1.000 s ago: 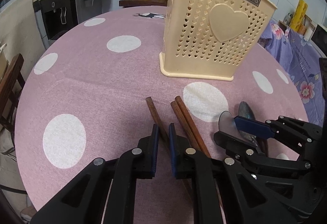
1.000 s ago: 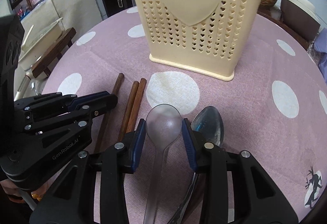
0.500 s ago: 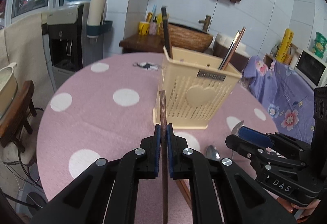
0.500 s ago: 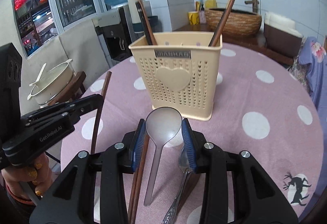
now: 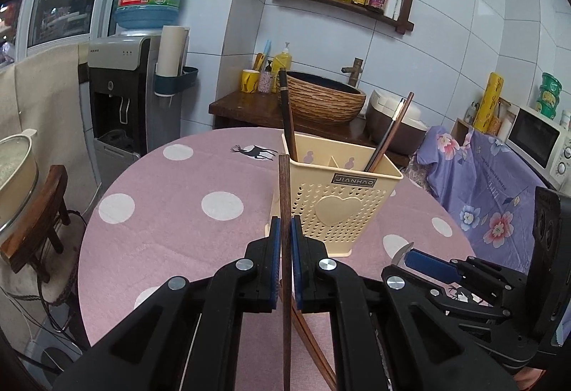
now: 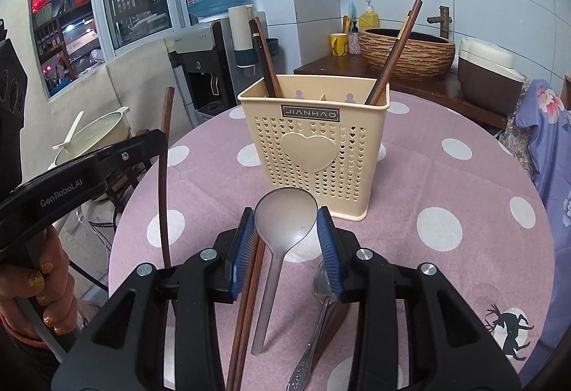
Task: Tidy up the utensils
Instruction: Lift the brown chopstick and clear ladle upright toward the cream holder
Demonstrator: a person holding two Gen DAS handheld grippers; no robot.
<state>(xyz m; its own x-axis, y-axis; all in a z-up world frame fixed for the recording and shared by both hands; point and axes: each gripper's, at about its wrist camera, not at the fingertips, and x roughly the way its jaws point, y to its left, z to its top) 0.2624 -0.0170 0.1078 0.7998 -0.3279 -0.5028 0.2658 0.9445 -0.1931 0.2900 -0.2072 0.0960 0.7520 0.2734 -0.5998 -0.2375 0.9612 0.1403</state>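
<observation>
Left wrist view: left gripper [image 5: 285, 241] pinches one brown chopstick [image 5: 284, 198] upright above the table [image 5: 160, 223].
Right gripper [image 6: 287, 234] clamps the bowl of a translucent spoon [image 6: 285, 216], handle hanging down. Cream utensil basket [image 6: 314, 148] stands just beyond, chopsticks inside. Two chopsticks [image 6: 246, 312] and a metal spoon [image 6: 317, 305] lie on the dotted cloth.

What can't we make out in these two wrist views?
- Holder floor and the standing chopsticks' lower ends: both views, hidden by its walls.
- Lower end of the held chopstick: left view, cut off by the bottom edge; right view, behind the left hand-held gripper.
- Metal spoon bowl: right view, partly behind a pad of the right hand-held gripper, which is gripping the clear spoon.
</observation>
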